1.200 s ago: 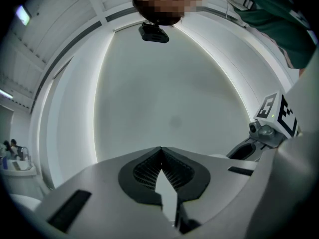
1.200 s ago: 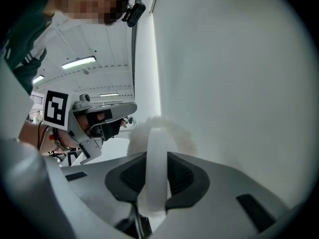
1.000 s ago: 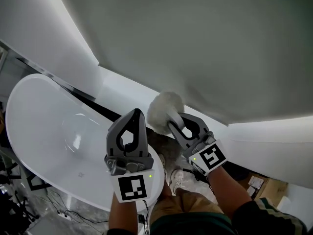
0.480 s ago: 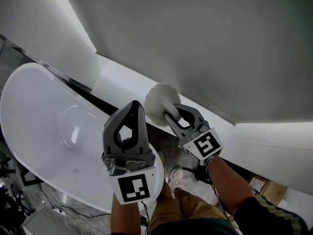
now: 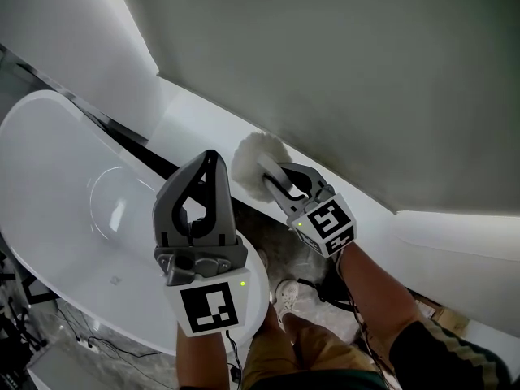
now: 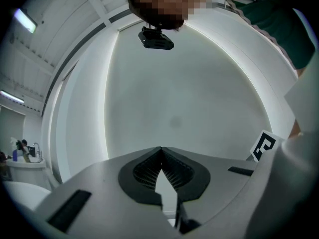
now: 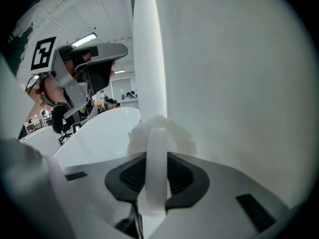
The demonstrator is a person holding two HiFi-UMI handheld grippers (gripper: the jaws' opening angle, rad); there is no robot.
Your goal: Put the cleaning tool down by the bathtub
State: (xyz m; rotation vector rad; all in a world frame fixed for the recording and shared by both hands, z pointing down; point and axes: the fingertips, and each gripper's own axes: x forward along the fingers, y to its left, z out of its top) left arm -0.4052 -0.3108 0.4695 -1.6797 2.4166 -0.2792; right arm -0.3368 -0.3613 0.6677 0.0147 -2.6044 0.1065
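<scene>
- right gripper (image 5: 275, 179) is clamped on the white handle of the cleaning tool (image 5: 250, 158); the handle runs straight between the jaws and the fluffy head sticks out past the tips
- tool is in the air, between the bathtub (image 5: 57, 177) end and the white ledge (image 5: 203, 132) under the wall, above the dark strip (image 5: 150, 154); not set down yet
- left gripper (image 5: 209, 159) has its jaws closed tip to tip with nothing in them; it hovers over the tub end, and looks to have no job here
- to do it well, probably: lower the tool beside the tub, head first, without knocking the rim or ledge
- let the head rest on the floor before letting go, or it likely drops and tips
- open the jaws only once it's supported, then back out along the handle
- hold the left gripper out of the path; shoe (image 5: 288, 295) is close below
</scene>
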